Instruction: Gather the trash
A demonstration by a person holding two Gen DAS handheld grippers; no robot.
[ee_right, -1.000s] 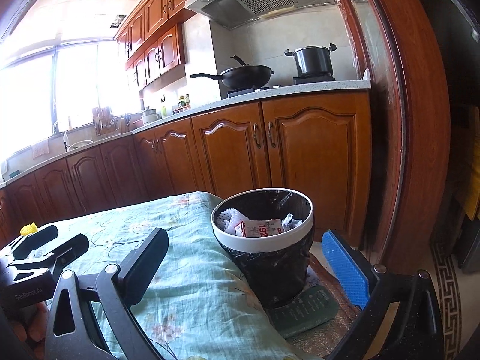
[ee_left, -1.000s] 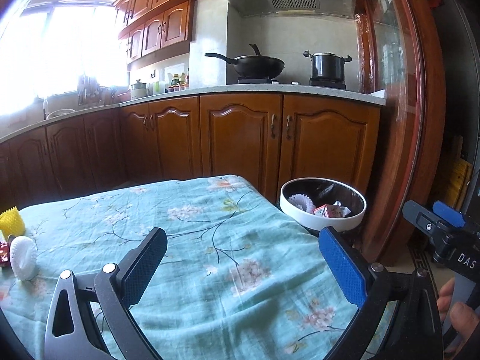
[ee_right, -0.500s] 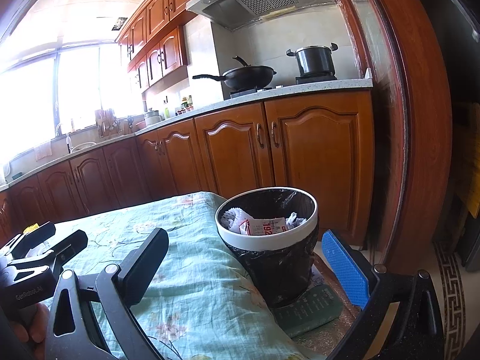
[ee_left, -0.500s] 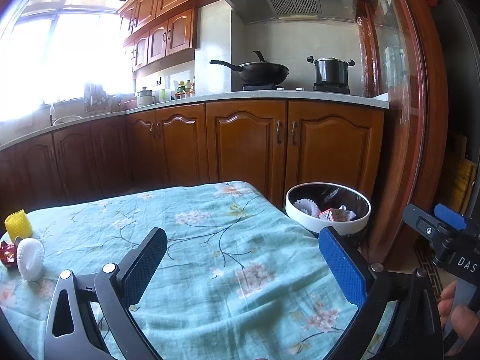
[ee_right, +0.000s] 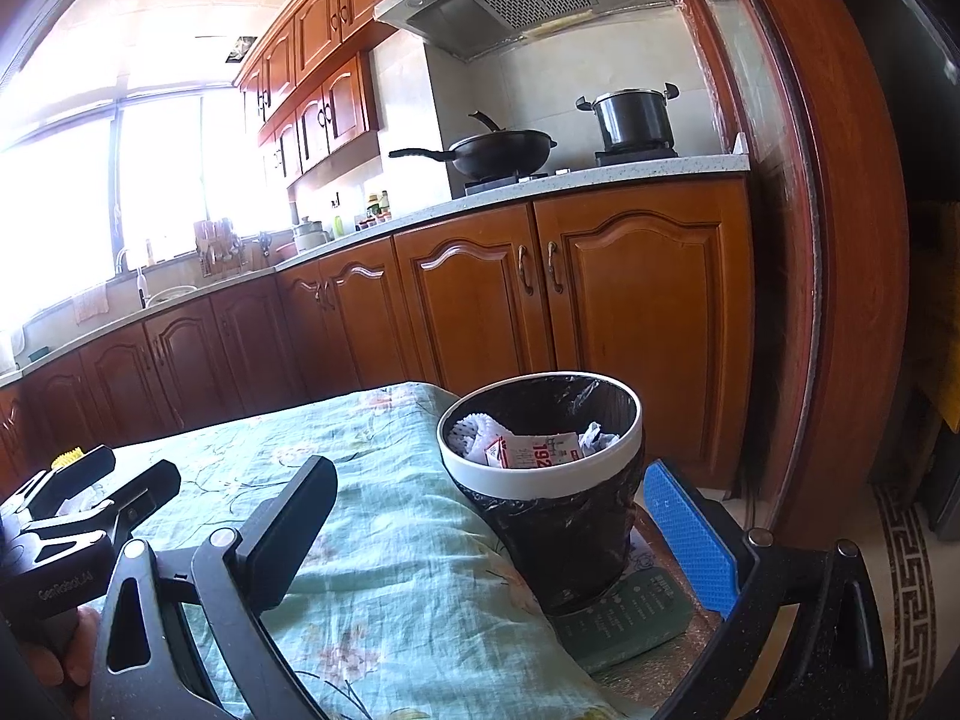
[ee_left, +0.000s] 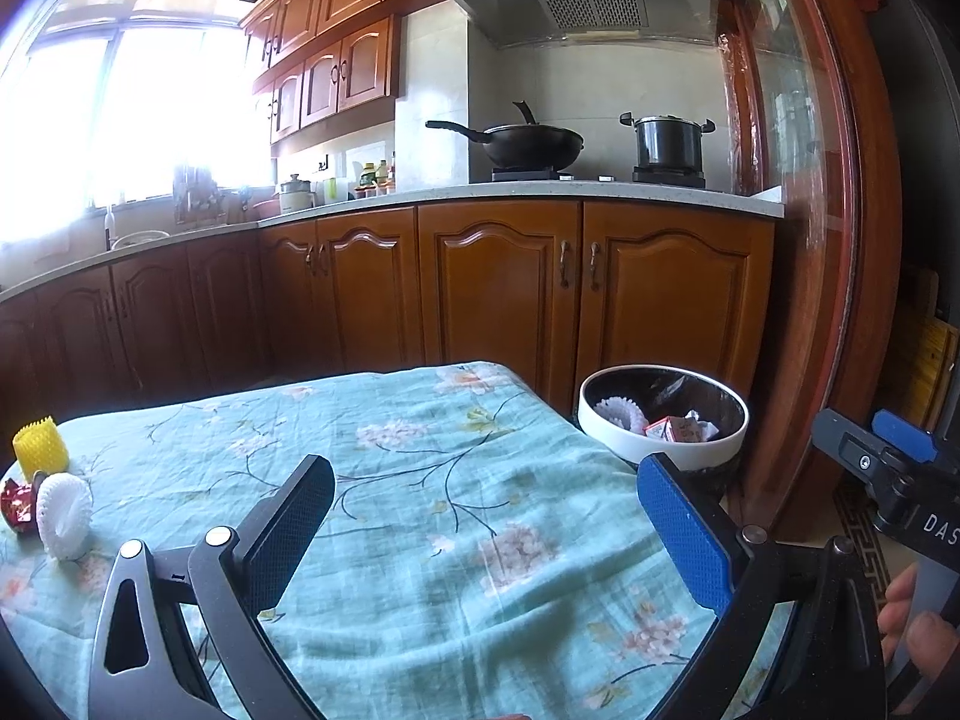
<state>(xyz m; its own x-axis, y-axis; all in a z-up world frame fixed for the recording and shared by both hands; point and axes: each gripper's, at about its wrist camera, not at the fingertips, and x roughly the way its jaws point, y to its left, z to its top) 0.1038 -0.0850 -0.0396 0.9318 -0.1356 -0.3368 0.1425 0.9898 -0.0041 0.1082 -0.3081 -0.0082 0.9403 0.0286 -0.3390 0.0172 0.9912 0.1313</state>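
Observation:
A white-rimmed bin with a black liner (ee_left: 663, 414) (ee_right: 540, 456) stands on the floor by the table's right corner, holding a white foam net, a red-and-white carton and crumpled paper. On the table's far left lie a yellow foam net (ee_left: 39, 447), a white foam net (ee_left: 63, 516) and a red wrapper (ee_left: 15, 507). My left gripper (ee_left: 486, 516) hovers open over the floral cloth with nothing between its fingers. My right gripper (ee_right: 492, 516) is open and empty, its fingers framing the bin from the near side.
The table wears a teal floral cloth (ee_left: 420, 510). Wooden cabinets (ee_left: 498, 288) run behind, with a wok (ee_left: 522, 144) and a pot (ee_left: 666, 141) on the stove. A wooden door frame (ee_left: 840, 240) rises at the right. A green mat (ee_right: 624, 618) lies under the bin.
Both views have tilted up a little, so the table and bin sit lower in frame. Both grippers stay open and empty; the trash has not moved.

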